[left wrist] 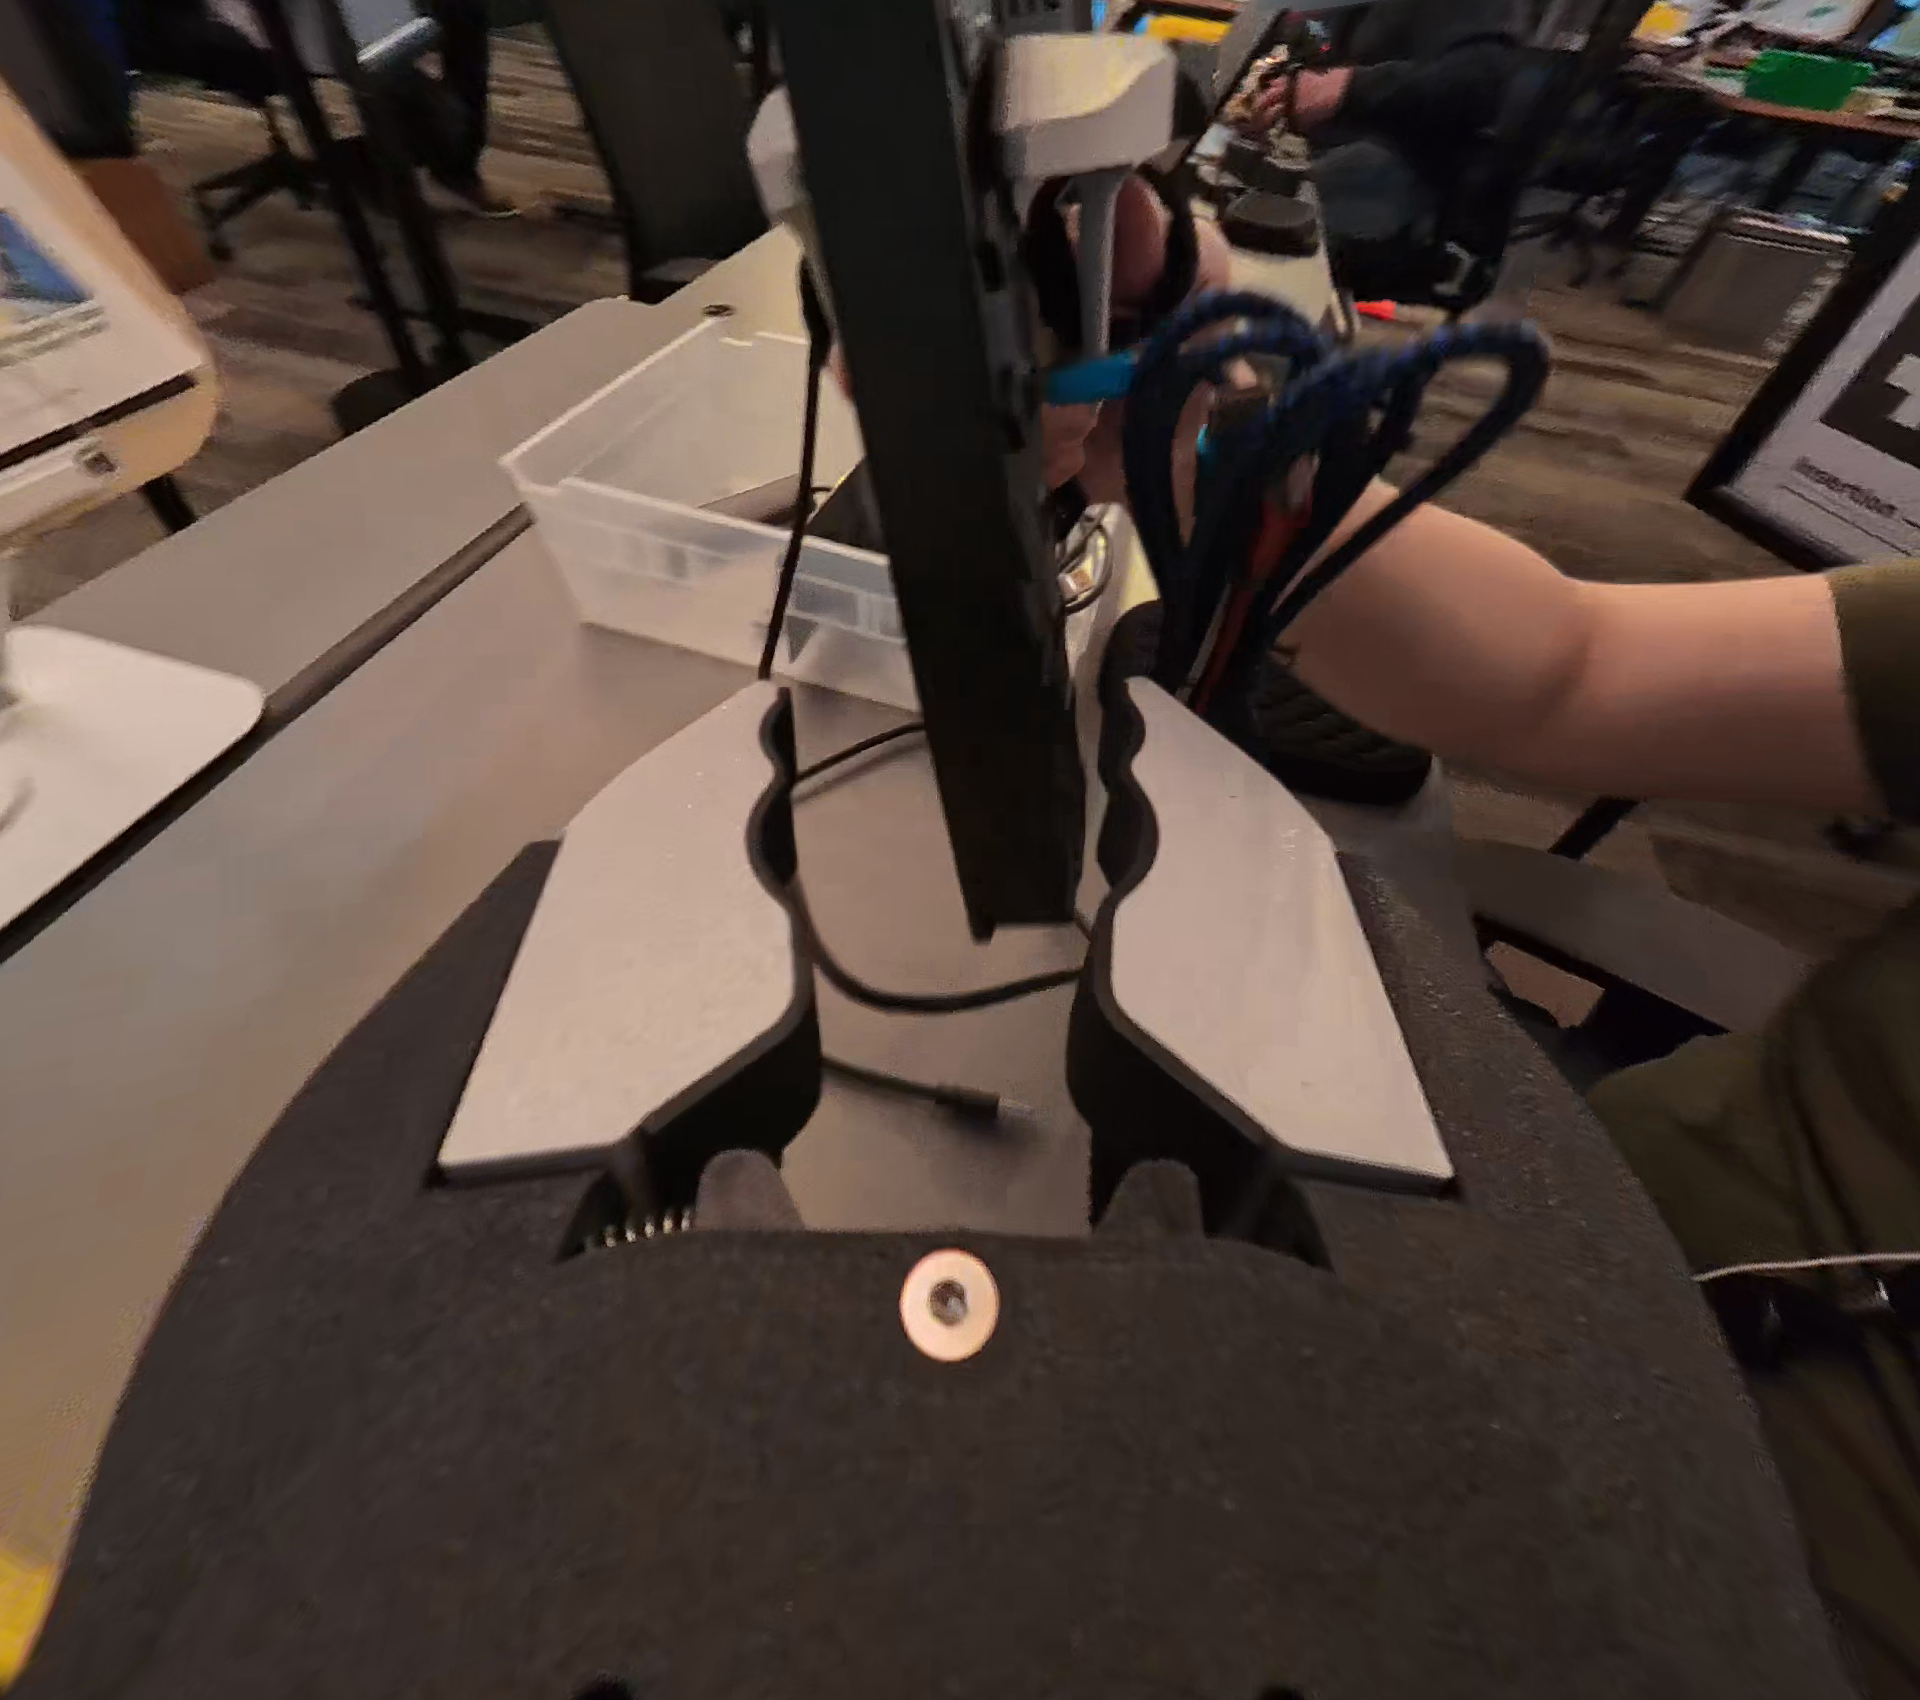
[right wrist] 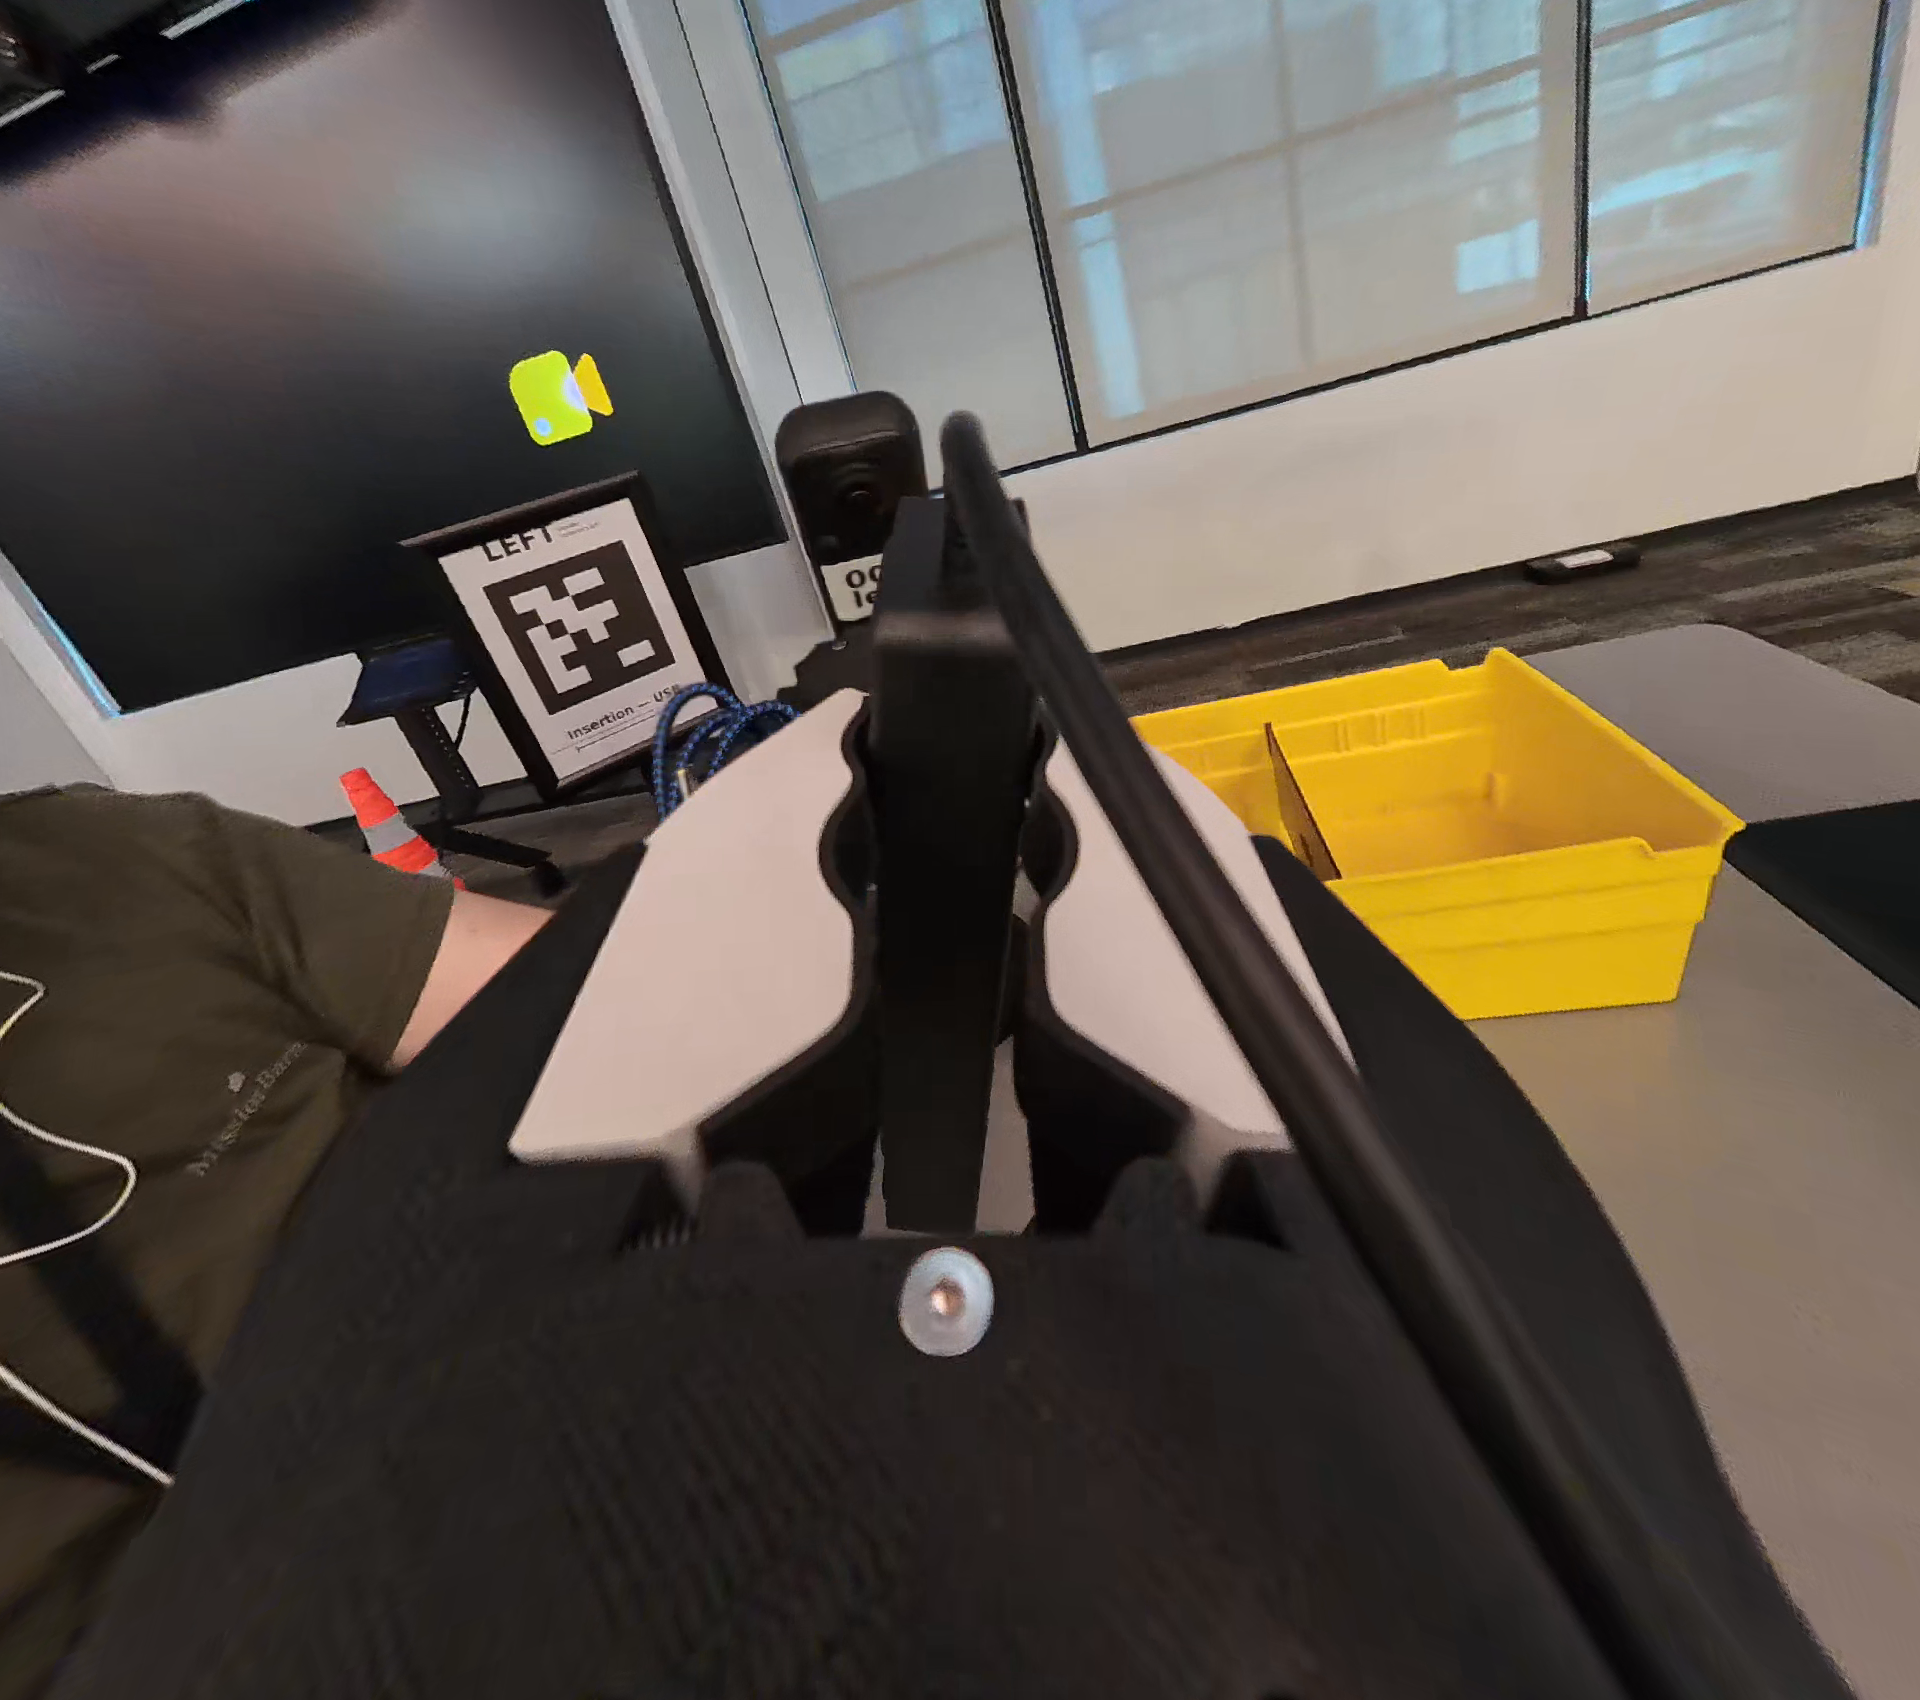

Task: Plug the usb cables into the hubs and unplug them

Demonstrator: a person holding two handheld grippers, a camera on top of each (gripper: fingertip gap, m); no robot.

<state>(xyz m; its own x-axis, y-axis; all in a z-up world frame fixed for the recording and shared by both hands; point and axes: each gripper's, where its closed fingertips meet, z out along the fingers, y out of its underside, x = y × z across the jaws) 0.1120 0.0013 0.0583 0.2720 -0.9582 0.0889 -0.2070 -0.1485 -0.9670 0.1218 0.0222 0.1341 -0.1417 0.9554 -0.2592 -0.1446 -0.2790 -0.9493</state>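
Observation:
A long black USB hub (left wrist: 935, 403) stands upright over the grey table (left wrist: 364, 767). My right gripper (right wrist: 951, 736) is shut on it (right wrist: 935, 871) and shows far off in the left wrist view (left wrist: 1039, 123). My left gripper (left wrist: 951, 705) is open, and the hub's lower end hangs between its fingers (left wrist: 665, 923) without being pinched. A blue USB plug (left wrist: 1086, 383) meets the hub's right side. A bundle of blue braided cables (left wrist: 1299, 403) loops beside it. The hub's own black cable (left wrist: 914, 990) trails on the table, with its plug (left wrist: 977, 1105) lying loose.
A clear plastic bin (left wrist: 665, 528) sits behind the hub. A yellow bin (right wrist: 1455, 871) stands on the table to the right. A monitor base (left wrist: 94, 736) is at the left. Marker signs (right wrist: 582, 622) and an orange cone (right wrist: 384, 824) stand on the floor. A person's arm (left wrist: 1558, 684) reaches in. There is about 8 centimeters between the tips of the two grippers.

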